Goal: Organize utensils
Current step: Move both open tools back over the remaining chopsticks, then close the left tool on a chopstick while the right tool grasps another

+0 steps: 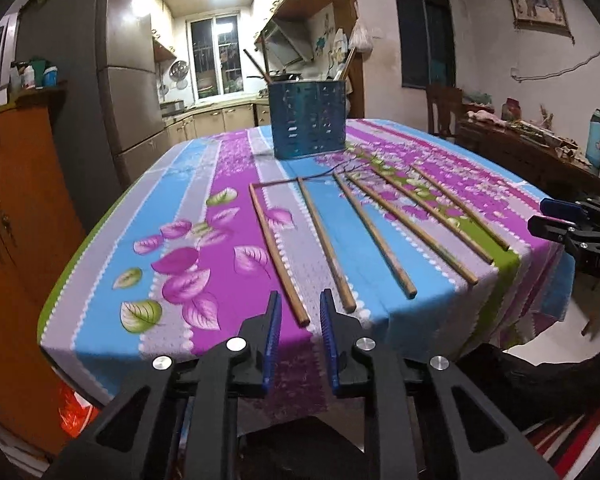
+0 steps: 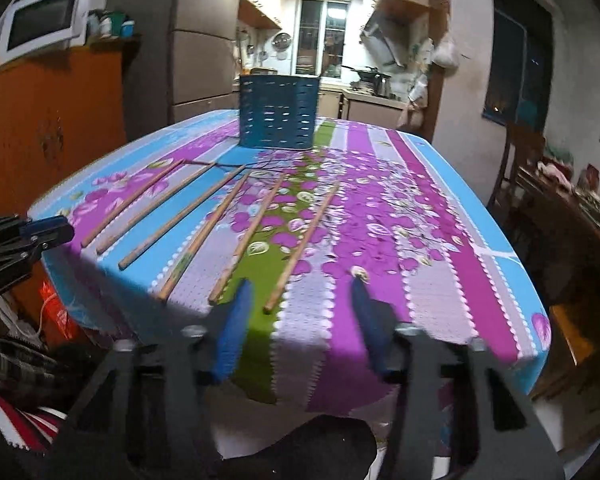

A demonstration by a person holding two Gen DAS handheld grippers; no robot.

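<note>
The surface [image 1: 228,240], under a striped floral cloth, carries everything the task needs, and almost all of the work looks undone. Toward its far side stands the blue slotted utensil holder [image 1: 309,120]; a few handles seem to poke above its rim in the left wrist view, though whether they sit inside it or belong to the kitchen behind I cannot tell. In front of it six wooden chopsticks [image 2: 236,228] lie fanned out flat on the cloth, well apart from the holder, none lifted. My judgement: sorting has barely begun, with all six left to gather and drop in. The left claw [image 1: 300,304] hovers at the near edge, jaws narrowly apart and empty, with the near end of the leftmost chopstick [image 1: 278,254] lying just ahead of the gap. The right claw [image 2: 300,288] stands wider, also empty, the rightmost chopstick [image 2: 302,246] just ahead of its gap
</note>
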